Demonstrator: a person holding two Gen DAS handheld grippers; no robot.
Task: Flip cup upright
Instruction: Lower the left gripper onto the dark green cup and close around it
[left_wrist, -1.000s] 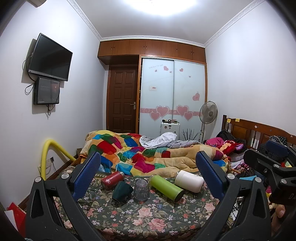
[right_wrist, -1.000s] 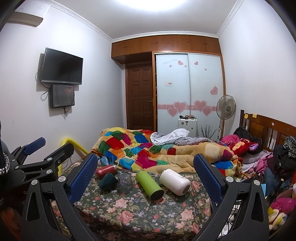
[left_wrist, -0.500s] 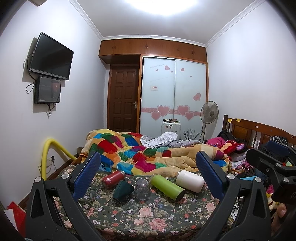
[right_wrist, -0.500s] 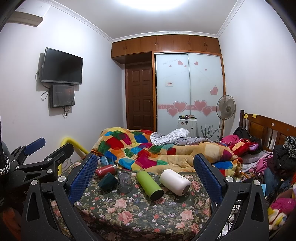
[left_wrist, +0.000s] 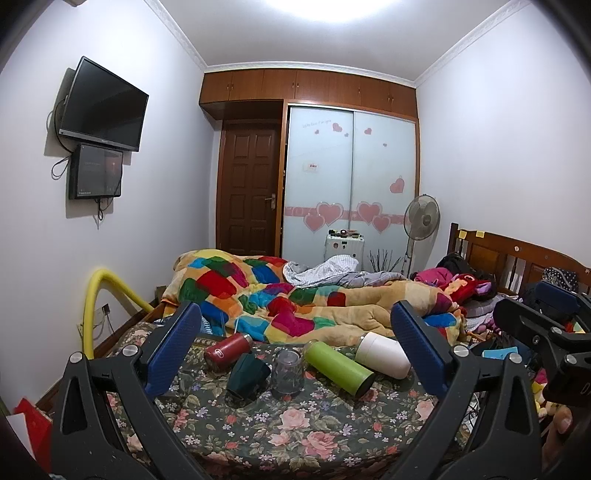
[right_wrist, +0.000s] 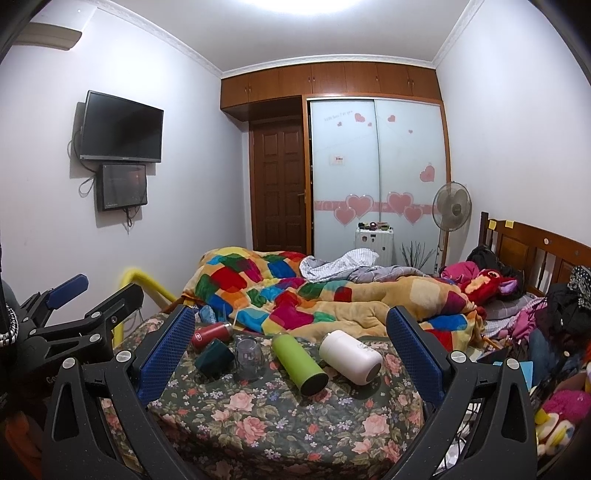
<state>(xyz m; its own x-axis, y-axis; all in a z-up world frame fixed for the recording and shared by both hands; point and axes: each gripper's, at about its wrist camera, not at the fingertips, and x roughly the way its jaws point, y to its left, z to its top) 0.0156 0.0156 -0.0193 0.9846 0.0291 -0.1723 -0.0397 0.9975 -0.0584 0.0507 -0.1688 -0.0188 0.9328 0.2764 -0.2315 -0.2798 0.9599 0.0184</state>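
Five vessels are being faced on the floral bed (left_wrist: 314, 432), the clear cup (left_wrist: 287, 373) standing mouth-down centrally ahead, apart from the wide-open left gripper (left_wrist: 295, 350) and slightly left of the wide-open right gripper (right_wrist: 291, 350).

You can't read any text here: the script on the wardrobe door (left_wrist: 320, 125), the label on the red bottle (left_wrist: 229, 346) and the monitor (left_wrist: 96, 172) caption are all too blurred.
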